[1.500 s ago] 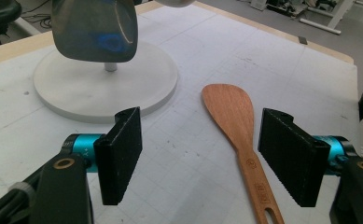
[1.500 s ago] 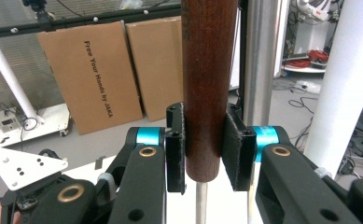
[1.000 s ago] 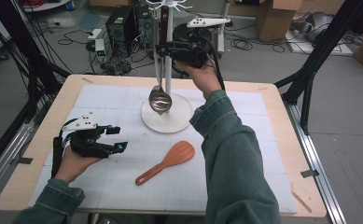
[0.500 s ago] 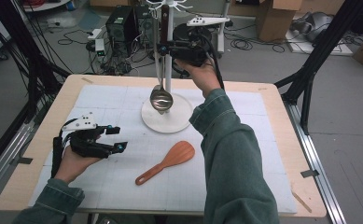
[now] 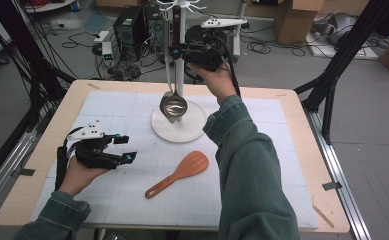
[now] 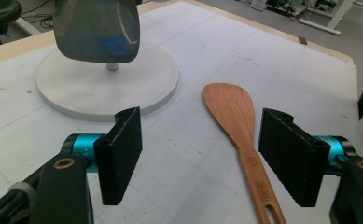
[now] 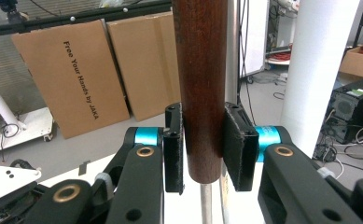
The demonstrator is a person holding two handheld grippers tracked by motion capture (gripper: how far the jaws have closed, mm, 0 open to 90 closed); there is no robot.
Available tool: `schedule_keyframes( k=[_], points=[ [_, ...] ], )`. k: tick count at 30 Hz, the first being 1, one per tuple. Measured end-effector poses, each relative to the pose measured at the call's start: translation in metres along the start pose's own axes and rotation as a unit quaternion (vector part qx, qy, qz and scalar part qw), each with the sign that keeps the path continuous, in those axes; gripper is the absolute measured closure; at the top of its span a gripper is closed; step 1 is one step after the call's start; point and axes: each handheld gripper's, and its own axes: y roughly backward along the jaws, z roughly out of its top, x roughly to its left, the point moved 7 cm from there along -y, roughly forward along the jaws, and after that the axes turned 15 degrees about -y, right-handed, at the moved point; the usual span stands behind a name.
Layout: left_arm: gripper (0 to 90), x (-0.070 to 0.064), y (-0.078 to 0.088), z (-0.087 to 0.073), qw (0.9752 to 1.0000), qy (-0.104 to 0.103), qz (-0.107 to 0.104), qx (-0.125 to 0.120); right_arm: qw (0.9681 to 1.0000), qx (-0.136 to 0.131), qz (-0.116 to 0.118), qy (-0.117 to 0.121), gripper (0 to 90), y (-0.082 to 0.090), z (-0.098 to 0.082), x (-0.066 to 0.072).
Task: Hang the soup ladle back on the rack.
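A: Wooden handle: the right tool is clamped on the ladle, whose steel bowl now hangs slightly higher above the white stand base than a second ago. The lift suggests the ladle is being raised toward the rack hooks.

B: And the left tool?

A: Unchanged; it rests low over the tabletop, jaws spread and empty. The wooden spatula lies flat on the white mat just beside it, untouched, probably next.
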Motion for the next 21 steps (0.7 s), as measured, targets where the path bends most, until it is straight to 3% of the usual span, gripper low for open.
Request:
schedule_keyframes(
  k=[21],
  points=[
    [31.0, 0.0003, 0.0004, 0.0, 1.0, 0.001, 0.001, -0.001, 0.9999, -0.012, -0.008, 0.003, 71.1, 0.0021, 0.0037, -0.0008]
  ],
)
